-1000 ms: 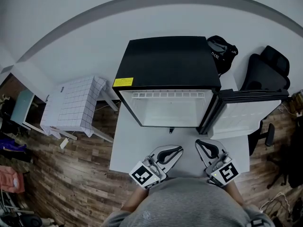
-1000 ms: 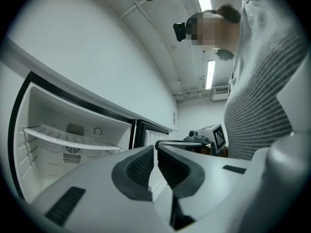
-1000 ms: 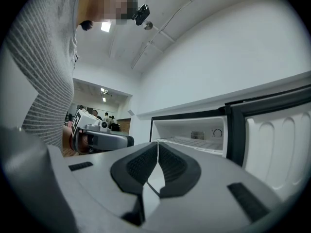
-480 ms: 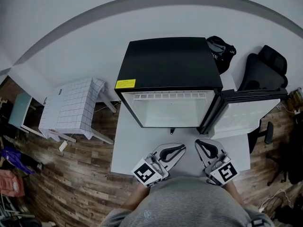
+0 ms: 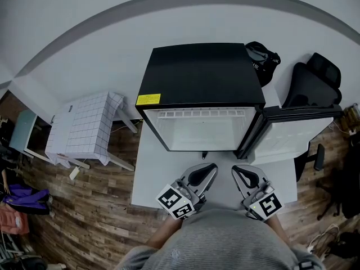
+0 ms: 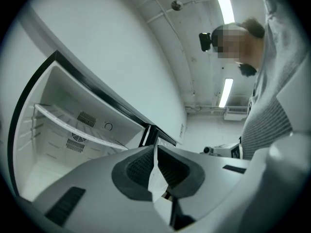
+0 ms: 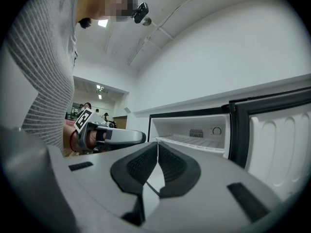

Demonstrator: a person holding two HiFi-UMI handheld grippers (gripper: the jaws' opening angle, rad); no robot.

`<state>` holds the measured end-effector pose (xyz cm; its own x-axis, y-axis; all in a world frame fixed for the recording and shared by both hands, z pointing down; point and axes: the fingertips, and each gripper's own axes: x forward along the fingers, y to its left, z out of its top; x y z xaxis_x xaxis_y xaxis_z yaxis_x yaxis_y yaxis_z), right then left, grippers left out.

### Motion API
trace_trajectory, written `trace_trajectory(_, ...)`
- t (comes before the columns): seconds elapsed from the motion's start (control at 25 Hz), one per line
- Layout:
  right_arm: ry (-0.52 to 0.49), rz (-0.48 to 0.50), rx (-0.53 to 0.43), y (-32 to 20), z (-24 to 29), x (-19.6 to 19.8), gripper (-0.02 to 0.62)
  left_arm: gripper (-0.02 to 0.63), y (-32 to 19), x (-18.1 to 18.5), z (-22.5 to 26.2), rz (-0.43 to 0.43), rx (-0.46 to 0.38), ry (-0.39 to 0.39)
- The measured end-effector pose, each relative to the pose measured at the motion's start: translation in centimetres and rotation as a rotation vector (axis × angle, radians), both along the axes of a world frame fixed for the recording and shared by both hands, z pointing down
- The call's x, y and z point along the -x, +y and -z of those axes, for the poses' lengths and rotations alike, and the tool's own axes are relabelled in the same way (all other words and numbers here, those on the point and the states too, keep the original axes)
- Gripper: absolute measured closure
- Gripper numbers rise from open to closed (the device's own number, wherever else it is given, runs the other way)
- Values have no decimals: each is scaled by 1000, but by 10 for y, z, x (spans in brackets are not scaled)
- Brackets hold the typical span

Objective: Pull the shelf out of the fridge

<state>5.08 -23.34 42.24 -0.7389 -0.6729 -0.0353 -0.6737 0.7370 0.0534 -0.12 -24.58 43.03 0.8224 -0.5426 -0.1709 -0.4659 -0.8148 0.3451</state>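
A black mini fridge (image 5: 202,75) stands on a white table (image 5: 151,176) with its door (image 5: 292,131) swung open to the right. Its pale shelf (image 5: 197,113) sits high inside the white cavity and also shows in the left gripper view (image 6: 73,126) and the right gripper view (image 7: 194,142). My left gripper (image 5: 210,167) (image 6: 155,152) hovers over the table in front of the opening, shut and empty. Beside it, my right gripper (image 5: 236,169) (image 7: 157,148) is shut too, with nothing between its pads. Both stay short of the fridge. The left gripper (image 7: 130,136) also appears in the right gripper view.
A small table under a gridded cloth (image 5: 87,125) stands to the left on the wood floor. Behind the fridge's right corner lie a black bag (image 5: 263,58) and a black office chair (image 5: 312,86). The open door juts out near my right gripper.
My left gripper has rolled about its own axis and edged a little toward the fridge. The right gripper has stayed where it was.
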Motion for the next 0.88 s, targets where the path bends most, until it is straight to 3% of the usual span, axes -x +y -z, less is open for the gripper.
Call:
trace_trajectory(0.32,-6,-3,-1,-7,3,-1,581,594,-22,-3,2,-10,136,156)
trace_trajectory(0.52,-16,-17,-3,-10,6,-5,581,592,-48,7,7,0,274,360)
trace_trajectory(0.88,-4,-38,4,-13,5,-9,581,538,-104,29,-4,165,400,510)
